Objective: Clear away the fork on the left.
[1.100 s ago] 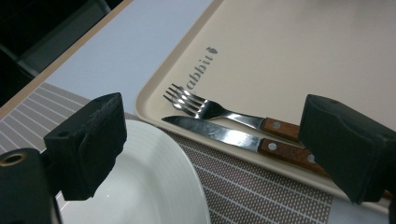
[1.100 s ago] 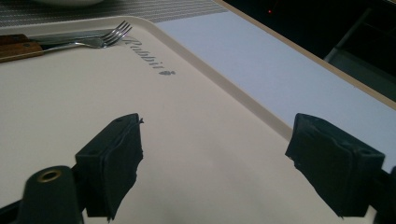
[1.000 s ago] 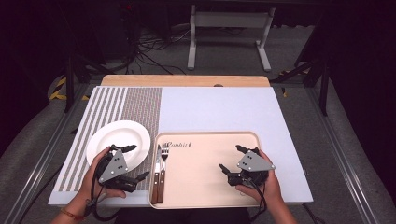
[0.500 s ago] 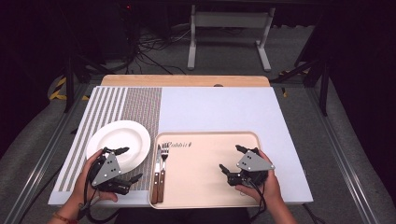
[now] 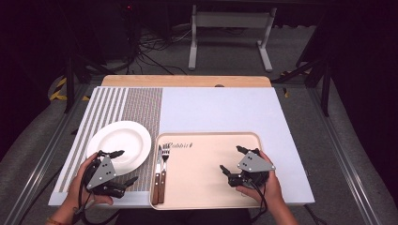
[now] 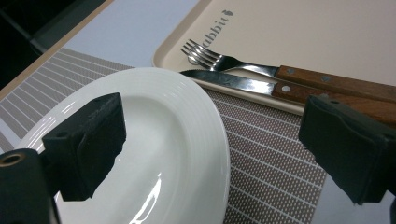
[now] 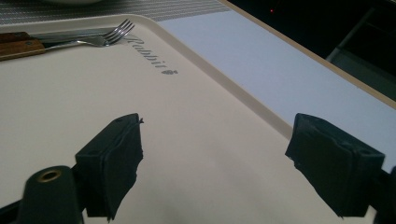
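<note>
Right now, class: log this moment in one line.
left claw: open by plate | right claw: open over tray | fork, knife: untouched

We hold our left gripper (image 5: 118, 167) low at the near left, its jaws spread wide and pointing to the right, with our left hand (image 5: 83, 185) wrapped around its body from below. Our right gripper (image 5: 233, 159) sits at the near right, jaws wide apart and pointing left toward the other one, gripped from behind by our right hand (image 5: 265, 186). Both forearms come in from the near edge.
</note>
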Demonstrator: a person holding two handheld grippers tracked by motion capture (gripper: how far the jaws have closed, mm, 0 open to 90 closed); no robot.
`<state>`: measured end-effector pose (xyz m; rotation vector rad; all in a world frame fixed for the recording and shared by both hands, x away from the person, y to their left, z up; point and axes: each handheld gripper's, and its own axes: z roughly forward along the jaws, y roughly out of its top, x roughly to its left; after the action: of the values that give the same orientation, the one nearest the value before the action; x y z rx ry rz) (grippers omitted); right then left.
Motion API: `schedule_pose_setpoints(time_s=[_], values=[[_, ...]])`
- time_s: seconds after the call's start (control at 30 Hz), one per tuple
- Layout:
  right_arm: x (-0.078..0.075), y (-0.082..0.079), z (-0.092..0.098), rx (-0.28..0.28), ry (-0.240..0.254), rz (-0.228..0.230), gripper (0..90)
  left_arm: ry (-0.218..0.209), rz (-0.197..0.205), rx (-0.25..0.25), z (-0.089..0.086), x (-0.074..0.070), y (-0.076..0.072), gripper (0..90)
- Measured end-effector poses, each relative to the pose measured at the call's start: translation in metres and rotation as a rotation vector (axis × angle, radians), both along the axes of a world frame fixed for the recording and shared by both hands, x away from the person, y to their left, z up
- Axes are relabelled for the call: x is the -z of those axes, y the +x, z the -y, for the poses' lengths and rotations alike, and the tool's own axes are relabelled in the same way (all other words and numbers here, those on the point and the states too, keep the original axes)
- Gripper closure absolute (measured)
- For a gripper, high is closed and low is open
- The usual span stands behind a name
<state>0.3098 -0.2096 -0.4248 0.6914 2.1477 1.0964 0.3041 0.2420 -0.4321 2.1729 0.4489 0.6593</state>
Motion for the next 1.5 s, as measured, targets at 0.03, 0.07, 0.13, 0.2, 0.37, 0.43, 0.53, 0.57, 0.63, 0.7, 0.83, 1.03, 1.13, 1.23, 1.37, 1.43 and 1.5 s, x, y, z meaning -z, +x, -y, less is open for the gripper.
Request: schedule_pose_setpoints(time_s=[0.03, 0.07, 0.13, 0.2, 0.37, 0.43, 0.53, 0.57, 0.63, 0.7, 0.83, 1.03, 1.13, 1.23, 1.37, 1.43, 1.5], values=[[0.000, 0.000, 0.000, 0.000, -0.001, 0.000, 17.7, 0.004, 0.005, -0.001, -0.001, 0.000, 0.000, 8.3], [0.000, 0.000, 0.000, 0.001, -0.001, 0.000, 17.7, 0.003, -0.003, -0.004, -0.003, 0.001, -0.001, 8.3], [0.000, 0.000, 0.000, 0.000, 0.000, -0.002, 17.7, 0.010, -0.003, -0.010, -0.006, 0.002, -0.001, 8.4], [0.000, 0.000, 0.000, 0.001, 0.000, -0.002, 17.7, 0.011, 0.002, -0.011, -0.008, 0.003, -0.001, 8.4], [0.000, 0.000, -0.001, -0.001, 0.000, -0.003, 17.7, 0.022, -0.005, -0.021, -0.015, 0.007, -0.003, 8.8], [0.001, 0.000, -0.001, -0.002, 0.000, -0.004, 17.7, 0.026, 0.000, -0.024, -0.017, 0.008, -0.004, 8.8], [0.001, 0.000, -0.001, -0.002, 0.000, -0.004, 17.7, 0.032, 0.000, -0.025, -0.020, 0.008, -0.004, 9.0], [0.001, 0.000, -0.001, -0.002, 0.001, -0.004, 17.7, 0.037, -0.002, -0.037, -0.022, 0.009, -0.005, 9.1], [0.001, 0.000, -0.001, 0.000, 0.000, -0.004, 17.7, 0.053, 0.006, -0.049, -0.025, 0.010, -0.006, 9.2], [0.000, 0.000, -0.001, -0.001, -0.001, -0.003, 17.7, 0.053, 0.004, -0.048, -0.028, 0.011, -0.006, 9.3], [0.000, 0.001, 0.000, 0.001, 0.000, -0.003, 17.7, 0.088, -0.003, -0.072, -0.034, 0.017, -0.006, 9.5], [0.000, 0.002, 0.000, 0.002, 0.004, 0.000, 17.7, 0.119, -0.010, -0.087, -0.044, 0.024, -0.005, 9.8], [0.000, 0.003, 0.000, 0.000, 0.005, -0.001, 17.7, 0.128, -0.012, -0.084, -0.049, 0.026, -0.003, 10.3], [-0.001, 0.005, -0.001, -0.003, 0.006, -0.001, 17.7, 0.144, -0.001, -0.086, -0.052, 0.026, -0.003, 10.6], [0.000, 0.008, -0.003, -0.005, 0.009, -0.004, 17.8, 0.189, 0.002, -0.097, -0.058, 0.031, -0.002, 12.8], [0.001, 0.010, -0.004, -0.010, 0.006, -0.009, 17.8, 0.184, 0.000, -0.106, -0.062, 0.031, 0.000, 15.1], [0.001, 0.010, -0.005, -0.011, 0.004, -0.010, 17.8, 0.181, 0.000, -0.107, -0.063, 0.031, 0.000, 16.0]])
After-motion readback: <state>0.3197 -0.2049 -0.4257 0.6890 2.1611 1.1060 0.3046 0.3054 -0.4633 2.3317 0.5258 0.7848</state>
